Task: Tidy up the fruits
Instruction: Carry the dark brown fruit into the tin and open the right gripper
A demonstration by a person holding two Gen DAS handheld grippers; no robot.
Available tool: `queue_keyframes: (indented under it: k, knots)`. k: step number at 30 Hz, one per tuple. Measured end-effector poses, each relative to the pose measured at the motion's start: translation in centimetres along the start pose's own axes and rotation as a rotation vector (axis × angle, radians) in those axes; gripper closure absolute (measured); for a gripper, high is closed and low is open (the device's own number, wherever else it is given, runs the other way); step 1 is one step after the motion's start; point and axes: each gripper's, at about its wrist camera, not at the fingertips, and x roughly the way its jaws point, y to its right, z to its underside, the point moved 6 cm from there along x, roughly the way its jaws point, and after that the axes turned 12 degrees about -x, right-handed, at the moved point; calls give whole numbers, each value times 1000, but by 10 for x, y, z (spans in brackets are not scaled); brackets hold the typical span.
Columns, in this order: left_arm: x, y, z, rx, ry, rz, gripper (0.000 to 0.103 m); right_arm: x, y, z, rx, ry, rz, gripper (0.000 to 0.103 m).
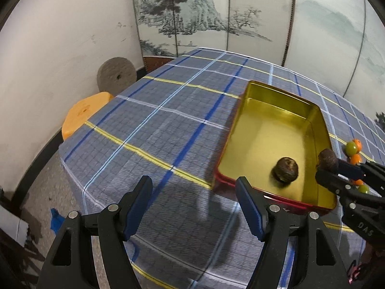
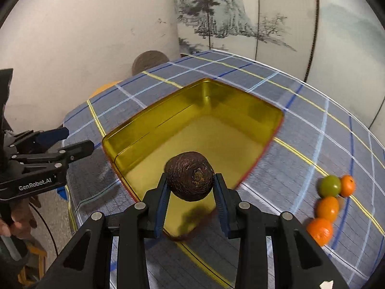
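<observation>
A table draped in a blue-grey plaid cloth [image 1: 168, 125] fills most of the room in front of a painted folding screen [image 1: 216, 12], with an orange stool [image 1: 84, 113] and a grey stone disc [image 1: 116, 77] tucked by the wall on the far side. On the cloth sits a shallow tin tray [image 2: 144, 130], gold inside and red along its outer rim. The right gripper [image 2: 191, 201] hangs over the tray's near corner, its blue-padded fingers clamped on either side of a dark brown, rough-skinned fruit [image 2: 190, 179] — the fruit is held in the air, above the tray floor. A second brown fruit [image 1: 286, 168] of the same kind lies inside the tray, near that same end. The left gripper [image 1: 195, 207] hovers over the cloth just beside the tray's short side, fingers spread wide with nothing between them. Off to the right of the tray, on the cloth, a small cluster waits — three oranges [image 2: 327, 208] and one green fruit [image 2: 330, 186], touching one another.
</observation>
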Motion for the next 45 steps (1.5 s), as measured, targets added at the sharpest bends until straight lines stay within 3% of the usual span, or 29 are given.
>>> queue_keyframes:
  k: [22, 40, 45]
  knots:
    - [4, -15, 9, -31, -22, -5, 31, 31, -20, 2, -59, -68, -7, 70]
    - [-11, -2, 18, 0, -21, 18, 31, 29, -20, 2, -42, -63, -21, 69]
    - [-18, 12, 21, 24, -14, 45, 31, 9, -20, 2, -32, -25, -17, 68]
